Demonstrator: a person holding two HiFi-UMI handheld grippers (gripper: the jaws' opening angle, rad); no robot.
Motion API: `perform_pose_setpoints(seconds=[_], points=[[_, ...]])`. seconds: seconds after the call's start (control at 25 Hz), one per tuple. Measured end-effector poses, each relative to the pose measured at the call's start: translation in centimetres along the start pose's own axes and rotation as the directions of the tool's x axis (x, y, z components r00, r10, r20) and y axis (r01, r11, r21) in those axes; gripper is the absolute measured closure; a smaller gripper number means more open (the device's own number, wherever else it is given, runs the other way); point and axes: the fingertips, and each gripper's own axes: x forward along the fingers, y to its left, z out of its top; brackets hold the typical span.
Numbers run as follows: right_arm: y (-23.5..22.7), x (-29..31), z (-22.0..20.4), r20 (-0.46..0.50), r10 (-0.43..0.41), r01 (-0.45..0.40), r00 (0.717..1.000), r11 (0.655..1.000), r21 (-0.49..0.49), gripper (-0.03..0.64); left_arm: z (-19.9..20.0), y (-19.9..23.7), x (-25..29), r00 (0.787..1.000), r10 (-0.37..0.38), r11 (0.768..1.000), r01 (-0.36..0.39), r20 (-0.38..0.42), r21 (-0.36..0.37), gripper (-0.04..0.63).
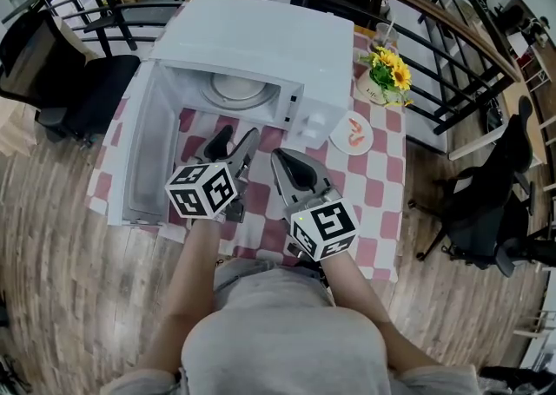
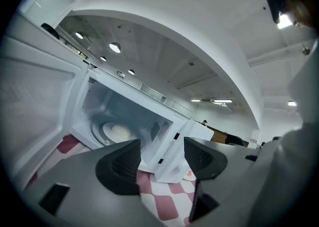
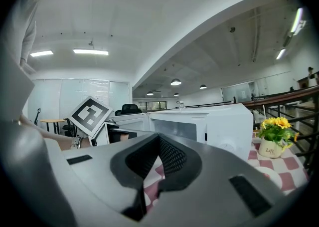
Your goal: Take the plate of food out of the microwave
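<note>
- The microwave stands at the far side of the tabletop, which is covered in a red-and-white checked cloth.
- Its door is swung fully open to the left and reaches toward the near edge. The open mouth of the oven faces the person.
- The plate lies inside the oven on the floor of the cavity, with a pale round portion of food on it. It is well back from the opening.
- The left gripper hovers over the cloth just in front of the oven mouth, close beside the open door. Its fingers stand apart and only the checked cloth shows in the gap. They point at the oven's front right corner rather than at the plate.
- The right gripper is to the right and slightly nearer, pointing toward the oven's control-panel side. Its fingers are closed together at the tips and hold nothing.
- Each gripper carries a marker cube at its near end.
- A small plate with something orange on it lies on the cloth just right of the microwave.
- A white flower pot of yellow flowers stands farther back on the right, with a glass behind it.
- A black railing curves round the far side.
- Black chairs stand on the wooden floor to the left and right.
</note>
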Motion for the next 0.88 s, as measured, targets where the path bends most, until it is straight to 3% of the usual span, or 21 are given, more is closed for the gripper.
perform_pose_setpoints(seconds=[0.24, 0.4, 0.56, 0.76, 0.88], points=[[-0.4, 1.1, -0.8, -0.021, -0.004, 0.004, 1.000, 1.000, 0.005, 0.592, -0.2, 1.9, 1.4, 1.000, -0.006, 0.994, 0.004, -0.014, -0.105, 0.268], [-0.9, 1.8, -1.3, -0.030, -0.010, 0.011, 0.999, 1.000, 0.013, 0.592, -0.1, 3.0, 2.4, 1.000, -0.017, 0.981, 0.017, 0.003, -0.195, 0.265], [-1.0, 2.4, -1.8, -0.044, -0.011, 0.012, 0.999, 1.000, 0.017, 0.592, 0.0, 4.6, 4.0, 0.999, -0.039, 0.945, 0.044, 0.020, -0.325, 0.244], [-1.3, 3.0, -2.8, -0.070, -0.011, 0.013, 0.997, 1.000, 0.024, 0.592, -0.2, 7.1, 5.5, 1.000, -0.007, 0.911, 0.008, 0.005, -0.413, 0.211], [-1.4, 3.4, -3.1, -0.080, -0.005, 0.008, 0.997, 1.000, 0.027, 0.592, -0.1, 8.7, 6.3, 1.000, 0.017, 0.876, -0.014, 0.002, -0.481, 0.212]])
